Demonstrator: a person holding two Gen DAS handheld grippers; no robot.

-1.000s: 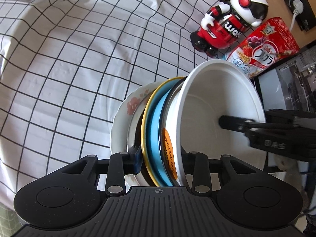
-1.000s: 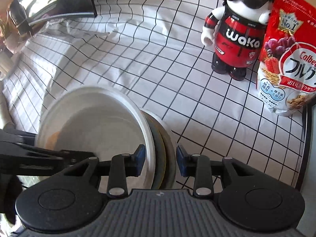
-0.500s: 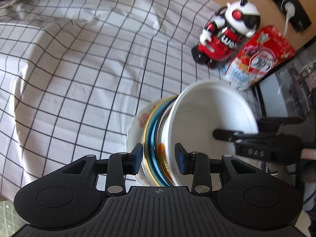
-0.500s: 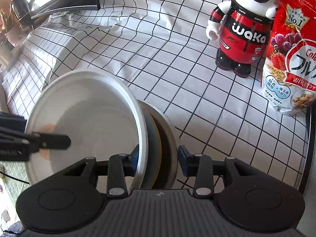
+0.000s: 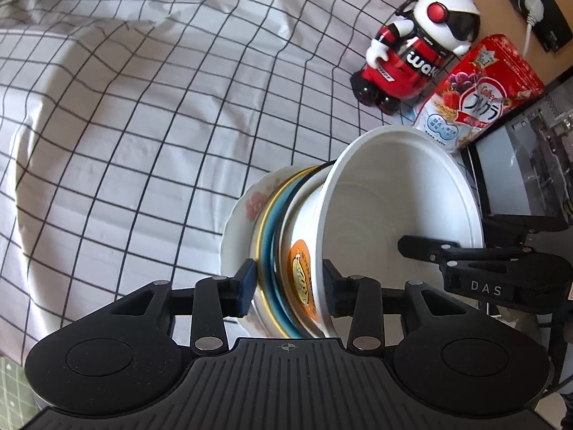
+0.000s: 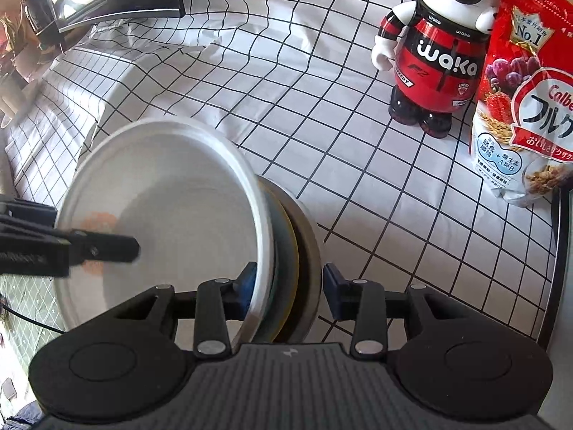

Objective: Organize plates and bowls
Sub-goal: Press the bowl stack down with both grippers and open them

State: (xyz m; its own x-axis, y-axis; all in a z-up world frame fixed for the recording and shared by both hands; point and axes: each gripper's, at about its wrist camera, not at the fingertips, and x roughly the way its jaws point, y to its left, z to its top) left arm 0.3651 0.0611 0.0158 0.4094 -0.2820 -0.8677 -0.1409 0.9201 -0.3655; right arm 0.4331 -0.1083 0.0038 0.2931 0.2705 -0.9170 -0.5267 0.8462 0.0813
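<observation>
Left wrist view: the left gripper (image 5: 289,288) straddles a stack of dishes tipped on edge above the checked cloth (image 5: 143,114) on the counter. Between its jaws sit a floral plate (image 5: 247,208), a blue plate with a yellow rim (image 5: 266,236) and a white bowl (image 5: 401,215) with an orange label. The jaws have just been opening; the left pad lies against the floral plate, the right pad by the bowl's rim, and firm pressing cannot be told. The right gripper (image 5: 422,249) reaches into the bowl from the right. A toy robot (image 5: 412,53) and a cereal bag (image 5: 476,89) stand behind.

Right wrist view: the right gripper (image 6: 288,290) is partly open around the same stack. Its left pad touches the bowl (image 6: 172,215); its right pad stands just clear of the outer plate (image 6: 311,251). The left gripper (image 6: 104,247) pokes into the bowl.
</observation>
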